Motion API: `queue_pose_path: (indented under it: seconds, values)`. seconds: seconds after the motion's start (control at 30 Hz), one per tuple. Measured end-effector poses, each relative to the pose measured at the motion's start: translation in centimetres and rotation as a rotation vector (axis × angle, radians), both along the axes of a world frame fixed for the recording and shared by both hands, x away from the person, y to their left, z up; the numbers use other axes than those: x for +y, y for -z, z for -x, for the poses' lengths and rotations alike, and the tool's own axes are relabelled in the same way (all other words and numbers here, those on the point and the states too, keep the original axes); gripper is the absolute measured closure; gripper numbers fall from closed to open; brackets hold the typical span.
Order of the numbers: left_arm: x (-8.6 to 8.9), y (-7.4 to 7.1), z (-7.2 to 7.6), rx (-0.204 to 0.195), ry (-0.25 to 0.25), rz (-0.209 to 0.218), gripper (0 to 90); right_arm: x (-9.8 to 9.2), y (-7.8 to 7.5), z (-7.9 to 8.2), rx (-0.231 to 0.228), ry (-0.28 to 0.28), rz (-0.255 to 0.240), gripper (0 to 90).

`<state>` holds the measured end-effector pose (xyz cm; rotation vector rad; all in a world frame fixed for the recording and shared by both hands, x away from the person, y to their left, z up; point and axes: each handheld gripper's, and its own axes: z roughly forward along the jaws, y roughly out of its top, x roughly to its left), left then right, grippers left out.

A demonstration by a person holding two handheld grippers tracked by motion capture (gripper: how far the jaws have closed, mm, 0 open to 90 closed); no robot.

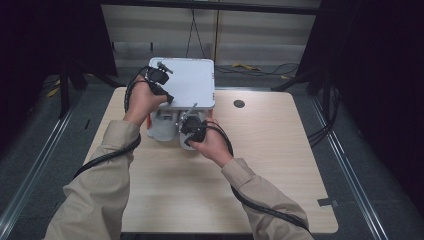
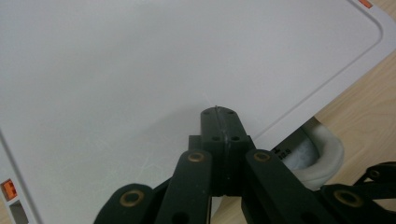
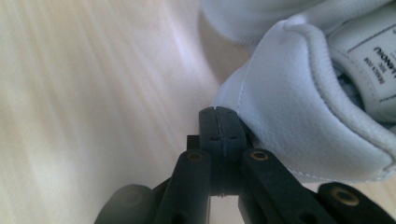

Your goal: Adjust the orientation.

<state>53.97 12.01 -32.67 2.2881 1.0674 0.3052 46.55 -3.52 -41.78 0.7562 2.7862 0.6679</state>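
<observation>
Left jaws: The left gripper (image 2: 218, 114) has its two black jaws pressed tight together, with nothing between them. The tips rest on, or hang just over, the flat white box lid (image 2: 154, 65); I cannot tell if they really touch it.

Right jaws: The right gripper (image 3: 218, 112) also has its jaws pressed together and holds nothing. The tips sit right against the back of a white shoe (image 3: 299, 121), at the heel.

Beside the left jaws: Past the lid's edge, to the right of the jaws and lower down, the soft rim of a shoe (image 2: 322, 149) peeks out from under the lid.

From above: The white box (image 1: 187, 82) stands at the far side of the wooden table (image 1: 280, 165). Two white shoes (image 1: 165, 127) stick out of its near side. The left gripper (image 1: 159, 82) is on top of the box and the right gripper (image 1: 189, 125) is at the shoes.

Step now: It looks like the left gripper steadies the box while the right gripper pokes at a shoe's heel, to push it in or fetch it out.

Next move: To push, keep the jaws shut and press straight on the heel. To pull, open the jaws first and pinch the heel's rim.
</observation>
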Motion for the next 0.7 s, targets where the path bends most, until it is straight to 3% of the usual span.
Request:
queue_pose_path:
  seconds: [0.2,0.4,0.47,0.7]
  values:
    - [0.1,0.1,0.0,-0.002,0.002,0.011,90.0,0.8,0.4,-1.0,-0.011,0.004,-0.026,90.0]
    - [0.2,0.0,-0.1,0.001,0.006,0.008,90.0,1.6,0.5,-1.8,-0.025,-0.011,-0.018,90.0]
    - [0.2,0.1,-0.1,0.0,0.006,0.008,90.0,1.7,0.6,-2.0,-0.004,-0.01,-0.031,90.0]
    - [0.1,0.1,0.1,-0.006,0.0,0.007,90.0,1.6,0.7,-2.0,-0.008,-0.016,-0.027,90.0]
